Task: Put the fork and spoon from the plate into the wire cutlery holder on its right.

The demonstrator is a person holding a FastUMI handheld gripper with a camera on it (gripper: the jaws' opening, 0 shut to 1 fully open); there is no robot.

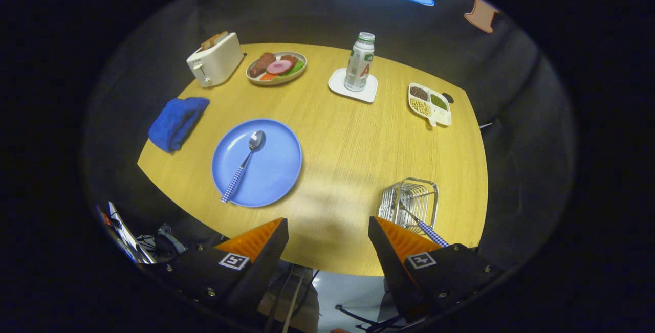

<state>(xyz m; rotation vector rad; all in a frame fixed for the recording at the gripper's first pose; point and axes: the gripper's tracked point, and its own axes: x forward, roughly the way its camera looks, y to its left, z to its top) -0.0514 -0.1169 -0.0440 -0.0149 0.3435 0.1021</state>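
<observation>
Halfway pt imo. The fork (422,226) is already sitting in the wire cutlery holder (409,201), checked handle leaning out toward 5 o'clock, right by the right finger. The spoon (244,165) is lying on the blue plate (258,163), bowl pointing to about 1 o'clock, handle running down to 7 and resting across the plate's rim. So one utensil done, one left.

The gripper (327,241) is hovering above the near table edge w/ its fingers spread wide, nothing btwn them, just bare tabletop (348,143) showing in the gap. Plate is sitting at roughly 11 o'clock from the fingers, holder at about 1–2 o'clock, just ahead of the right finger.

Other stuff isn't in the way: blue cloth (176,122) at 9 o'clock of the plate, toaster (215,60) and a food plate (276,67) further back, bottle (359,62) on a coaster, divided snack tray (430,104) at far right.

Next bit prob means swinging left to the spoon's handle, since it's thin and flat on the plate, could be fiddly to pinch.
</observation>
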